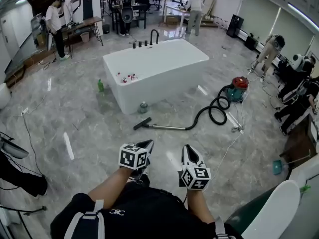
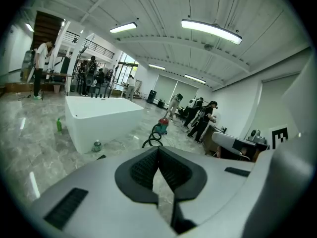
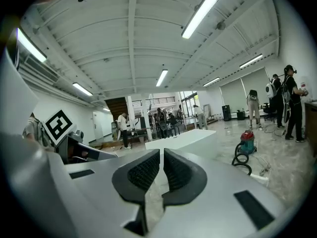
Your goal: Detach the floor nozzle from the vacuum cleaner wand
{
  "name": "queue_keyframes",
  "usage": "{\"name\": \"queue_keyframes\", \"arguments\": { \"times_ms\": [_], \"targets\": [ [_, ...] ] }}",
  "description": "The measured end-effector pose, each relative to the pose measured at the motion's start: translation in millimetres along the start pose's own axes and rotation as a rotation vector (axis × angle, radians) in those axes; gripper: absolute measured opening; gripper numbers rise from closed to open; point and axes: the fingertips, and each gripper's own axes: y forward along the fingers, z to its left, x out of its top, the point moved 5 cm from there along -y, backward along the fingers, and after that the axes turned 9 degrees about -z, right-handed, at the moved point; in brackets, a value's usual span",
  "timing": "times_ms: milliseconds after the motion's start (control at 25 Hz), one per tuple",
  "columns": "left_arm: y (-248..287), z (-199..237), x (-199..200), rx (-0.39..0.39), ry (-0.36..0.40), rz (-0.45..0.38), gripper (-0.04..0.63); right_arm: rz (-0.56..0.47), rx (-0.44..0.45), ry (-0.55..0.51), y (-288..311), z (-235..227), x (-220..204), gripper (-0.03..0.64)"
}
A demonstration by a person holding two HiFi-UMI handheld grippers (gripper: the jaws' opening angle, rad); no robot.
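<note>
Well ahead of both tools, the floor nozzle (image 1: 142, 123) lies flat on the marble floor (image 1: 75, 113), dark and angled toward the left tool's side. It looks joined to the wand (image 1: 167, 127), so I'd judge the detaching not yet begun.

- The wand lies flat too, running from the nozzle across toward the right tool's side.
- It feeds a black hose (image 1: 212, 111) that loops twice before reaching the red-topped canister (image 1: 239, 87), farther out beyond the right tool.
- Just beyond the nozzle stands a small can (image 1: 143, 107), near the wall of the white bathtub (image 1: 154, 71).
- A green bottle (image 1: 100, 85) stands off past the left tool's side, by the tub's other corner.

Your left tool (image 1: 145, 146) has its pads pressed together with nothing between them. Your right tool (image 1: 188, 152) is the same, closed on nothing. You hold them side by side, close in front of your body and tipped a little downward, with the vacuum in both their views. That reads as a carrying posture for the walk-up; there is nothing in reach to open for.

My guess at what comes: the nozzle-to-wand joint is the working point. With everything lying on the floor, you would likely need one tool steadying the wand and the other on the nozzle. The can near the nozzle could get knocked.
</note>
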Motion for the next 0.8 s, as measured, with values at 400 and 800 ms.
{"name": "queue_keyframes", "arguments": {
  "times_ms": [400,800],
  "targets": [
    [108,63,81,-0.041,0.010,-0.011,0.009,-0.009,0.041,-0.095,129,-28,35,0.018],
    [173,160,152,-0.007,0.024,-0.043,0.011,-0.038,0.078,-0.076,261,-31,42,0.018]
  ]
}}
